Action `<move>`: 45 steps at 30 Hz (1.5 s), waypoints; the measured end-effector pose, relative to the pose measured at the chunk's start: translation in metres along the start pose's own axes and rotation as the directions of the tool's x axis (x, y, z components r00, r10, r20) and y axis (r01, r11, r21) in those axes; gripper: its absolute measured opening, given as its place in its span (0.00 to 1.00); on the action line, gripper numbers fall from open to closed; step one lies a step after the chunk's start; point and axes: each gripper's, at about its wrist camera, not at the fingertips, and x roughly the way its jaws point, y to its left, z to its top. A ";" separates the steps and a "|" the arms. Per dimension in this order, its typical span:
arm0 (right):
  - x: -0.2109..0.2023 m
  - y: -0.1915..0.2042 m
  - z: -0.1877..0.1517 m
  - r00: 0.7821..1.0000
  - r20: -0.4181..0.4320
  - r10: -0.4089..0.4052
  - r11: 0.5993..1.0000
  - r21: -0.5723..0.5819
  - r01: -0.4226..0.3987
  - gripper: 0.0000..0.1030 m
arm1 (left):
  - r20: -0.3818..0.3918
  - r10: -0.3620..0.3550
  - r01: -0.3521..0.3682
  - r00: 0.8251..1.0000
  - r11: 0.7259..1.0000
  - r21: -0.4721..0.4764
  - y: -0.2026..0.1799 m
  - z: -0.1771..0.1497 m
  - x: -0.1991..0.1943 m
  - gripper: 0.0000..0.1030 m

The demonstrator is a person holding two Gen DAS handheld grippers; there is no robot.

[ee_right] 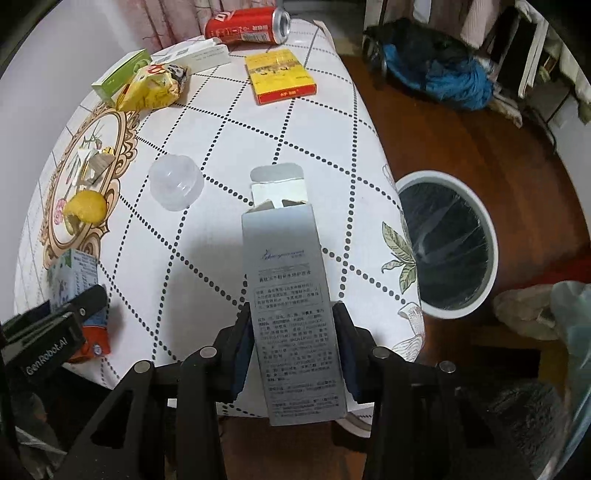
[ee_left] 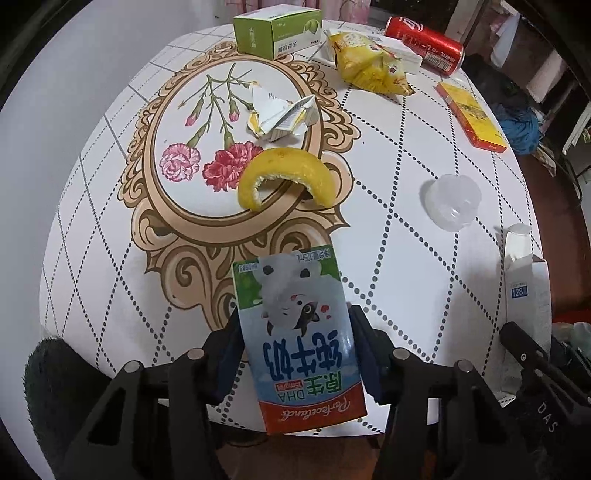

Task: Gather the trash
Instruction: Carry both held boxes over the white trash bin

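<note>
Gripping a milk carton (ee_left: 299,339) between clenched fingers (ee_left: 364,354), the left gripper (ee_left: 295,350) held it over the counter (ee_left: 388,258) edge, nearer than the lemon peel (ee_left: 284,175). The right gripper (ee_right: 295,347) clasped a grey box (ee_right: 291,306), open flap forward, left of the floor bin (ee_right: 487,236).

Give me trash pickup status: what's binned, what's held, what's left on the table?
Done: nothing visibly binned; the bin shows only its liner. In hand: left gripper is shut on the milk carton, right gripper on the grey box. Left on the table: red can, yellow box, snack bag, green box, white box, crumpled wrapper, peel, clear cup.
</note>
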 end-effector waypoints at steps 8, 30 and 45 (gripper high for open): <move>-0.004 -0.009 -0.005 0.998 0.049 0.042 0.998 0.041 -0.044 0.38 | 0.079 0.046 -0.052 0.996 0.996 0.071 -0.017 -0.003 -0.016 0.48; -0.057 -0.246 0.015 0.980 0.200 0.001 0.919 0.385 -0.079 0.38 | 0.050 -0.320 0.279 0.946 0.884 0.376 -0.259 0.069 -0.030 0.48; 0.088 -0.340 0.036 0.999 0.029 0.038 0.877 0.478 -0.048 0.38 | -0.157 -0.270 0.312 0.950 0.827 0.468 -0.372 0.092 0.085 0.49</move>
